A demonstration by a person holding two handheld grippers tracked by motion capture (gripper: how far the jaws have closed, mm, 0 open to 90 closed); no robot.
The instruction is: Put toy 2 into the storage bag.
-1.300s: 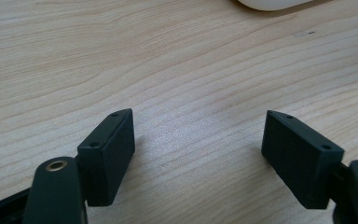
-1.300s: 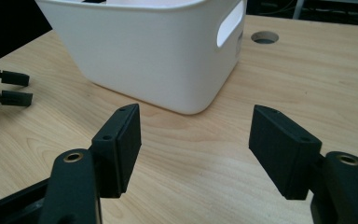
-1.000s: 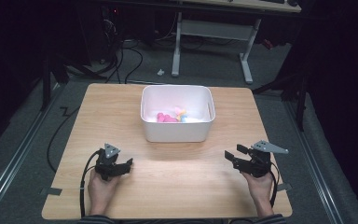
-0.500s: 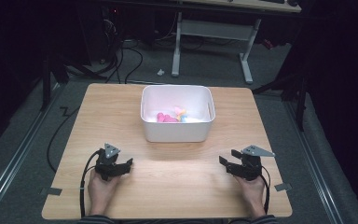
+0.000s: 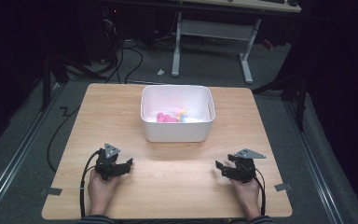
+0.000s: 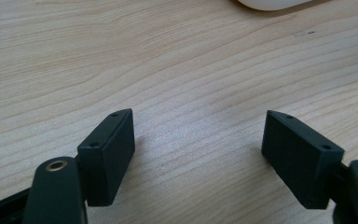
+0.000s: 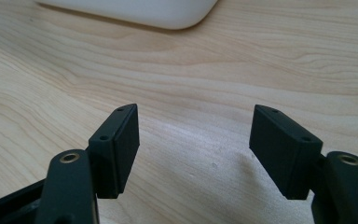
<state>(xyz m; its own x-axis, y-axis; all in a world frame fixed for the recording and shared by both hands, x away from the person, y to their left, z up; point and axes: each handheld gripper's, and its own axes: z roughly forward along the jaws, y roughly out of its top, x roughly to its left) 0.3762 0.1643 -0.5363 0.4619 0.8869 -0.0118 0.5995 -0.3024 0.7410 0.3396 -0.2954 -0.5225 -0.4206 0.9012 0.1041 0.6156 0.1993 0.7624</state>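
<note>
The white bin (image 5: 177,128) sat at centre frame on the table (image 5: 112,112). My left gripper (image 5: 121,167), lower left, and right gripper (image 5: 223,168), lower right, both gaped wide, holding nothing.

We find no readable text, label, brand, number or sign anywhere: none on the white bin (image 5: 177,127), none on the wooden desk (image 5: 168,186), none on the black pads (image 6: 109,154) in either gripper view.
</note>
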